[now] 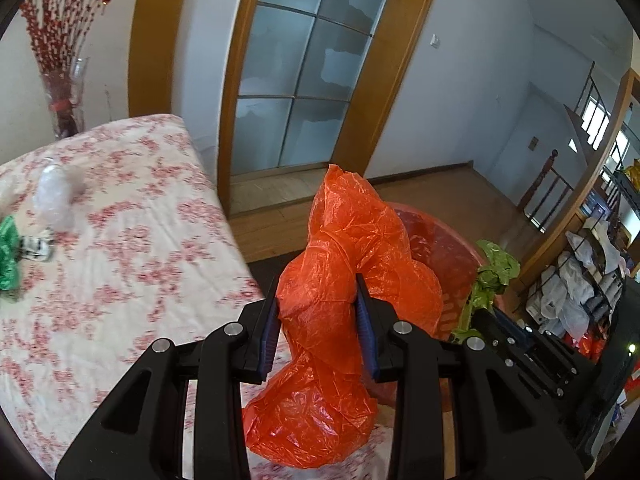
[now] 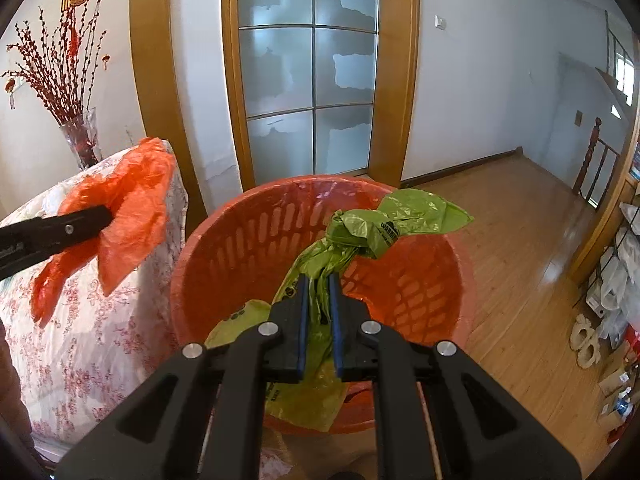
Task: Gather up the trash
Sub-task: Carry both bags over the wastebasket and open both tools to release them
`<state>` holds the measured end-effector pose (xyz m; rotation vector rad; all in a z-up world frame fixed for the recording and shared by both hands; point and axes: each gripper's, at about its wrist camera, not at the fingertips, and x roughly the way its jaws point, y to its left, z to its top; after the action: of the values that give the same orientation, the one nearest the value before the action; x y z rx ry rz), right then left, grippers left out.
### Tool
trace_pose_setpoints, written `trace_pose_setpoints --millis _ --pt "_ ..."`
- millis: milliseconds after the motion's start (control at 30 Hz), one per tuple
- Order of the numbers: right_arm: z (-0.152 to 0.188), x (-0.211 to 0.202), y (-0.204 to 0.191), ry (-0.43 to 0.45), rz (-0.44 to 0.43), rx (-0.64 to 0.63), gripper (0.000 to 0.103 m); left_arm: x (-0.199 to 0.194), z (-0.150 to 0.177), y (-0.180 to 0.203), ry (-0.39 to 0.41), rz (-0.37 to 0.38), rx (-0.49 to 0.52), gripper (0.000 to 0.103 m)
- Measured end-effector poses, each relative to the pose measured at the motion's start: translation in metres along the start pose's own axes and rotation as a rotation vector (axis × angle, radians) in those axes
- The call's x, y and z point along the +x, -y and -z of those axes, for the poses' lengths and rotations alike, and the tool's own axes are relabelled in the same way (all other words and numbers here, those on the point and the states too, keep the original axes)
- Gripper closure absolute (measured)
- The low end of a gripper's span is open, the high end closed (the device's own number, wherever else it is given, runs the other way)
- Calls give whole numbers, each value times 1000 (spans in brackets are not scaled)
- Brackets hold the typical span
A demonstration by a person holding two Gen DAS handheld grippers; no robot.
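Trash, two plastic bags, both in grip. Orange bag [image 1: 332, 280] pinched between left gripper [image 1: 318, 320] pads, jaws partly closed on crumpled film, held over floral table [image 1: 120, 260] edge, just beside basket at 3 o'clock. Green bag [image 2: 360, 232] clamped in right gripper [image 2: 319, 308], jaws nearly shut on twisted neck, held over mouth of orange basket [image 2: 248, 240]; knot at 12 o'clock of claw, tail hanging down inside at 6 o'clock. Basket lined with red film, otherwise looks empty apart from green bag.

Progress, as judgement: roughly midway. Green bag at drop point, not yet released. Orange bag lifted but not over basket. Left on table, in left wrist view at 9 o'clock: clear crumpled plastic [image 1: 56, 196], dark green scrap [image 1: 8, 256], small black-and-white wrapper [image 1: 36, 246], all blurred. Likely remaining: release green, swing orange over rim and drop, then fetch those three.

Risk: light film may cling to pads or catch on rim.
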<state>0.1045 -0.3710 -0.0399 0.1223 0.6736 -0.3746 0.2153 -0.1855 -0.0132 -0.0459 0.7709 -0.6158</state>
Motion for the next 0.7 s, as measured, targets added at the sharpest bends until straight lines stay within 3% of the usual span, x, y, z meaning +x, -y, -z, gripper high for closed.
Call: trace_pose_setpoints --millis 467,600,700 --pt "0 19 20 -11 2 30 91 36 -1 29 -60 48 25 69" --pt "-1 23 23 -7 3 31 88 46 1 39 -77 54 36 69" --pt "1 25 26 -9 6 35 79 53 3 41 -95 57 35 65"
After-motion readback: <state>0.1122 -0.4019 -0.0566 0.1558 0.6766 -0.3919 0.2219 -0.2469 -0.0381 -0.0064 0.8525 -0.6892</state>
